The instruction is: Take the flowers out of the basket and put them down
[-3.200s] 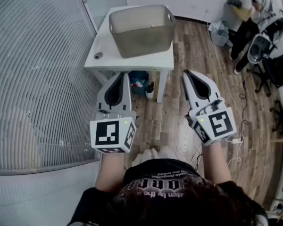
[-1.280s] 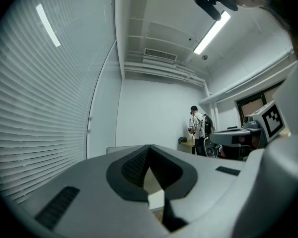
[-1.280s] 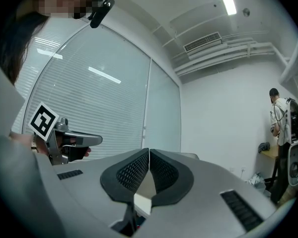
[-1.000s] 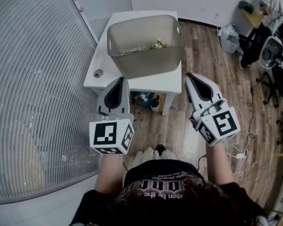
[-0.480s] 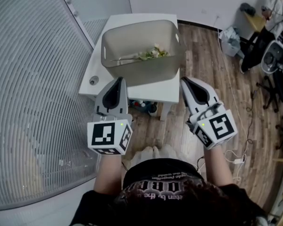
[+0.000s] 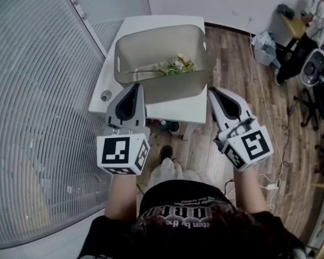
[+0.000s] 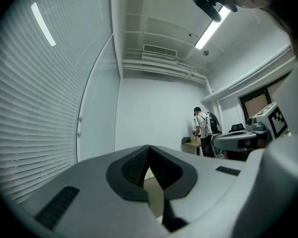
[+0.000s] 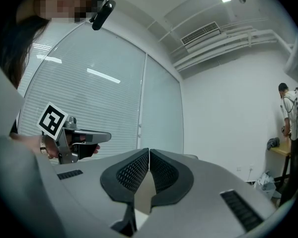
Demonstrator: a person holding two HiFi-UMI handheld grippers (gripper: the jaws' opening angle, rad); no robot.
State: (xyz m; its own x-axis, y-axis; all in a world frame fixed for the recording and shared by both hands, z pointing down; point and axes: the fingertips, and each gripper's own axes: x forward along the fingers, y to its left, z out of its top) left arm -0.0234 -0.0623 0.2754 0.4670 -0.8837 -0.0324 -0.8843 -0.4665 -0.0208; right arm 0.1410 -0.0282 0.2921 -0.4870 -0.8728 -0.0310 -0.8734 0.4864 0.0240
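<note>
left gripper (image 6: 136, 86): jaws pressed together, empty, in front of the basket's near wall
right gripper (image 6: 212, 90): jaws pressed together, empty, by the basket's near corner
flowers (image 6: 176, 65): lying inside the basket
basket (image 6: 167, 89): on the white table (image 6: 186, 110)

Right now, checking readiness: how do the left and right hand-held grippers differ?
The left hand-held gripper points almost straight ahead; the right hand-held gripper slants inward. The left's marker cube sits square to the head view; the right's is turned. Both are shut, empty, and short of the flowers in the basket.
</note>
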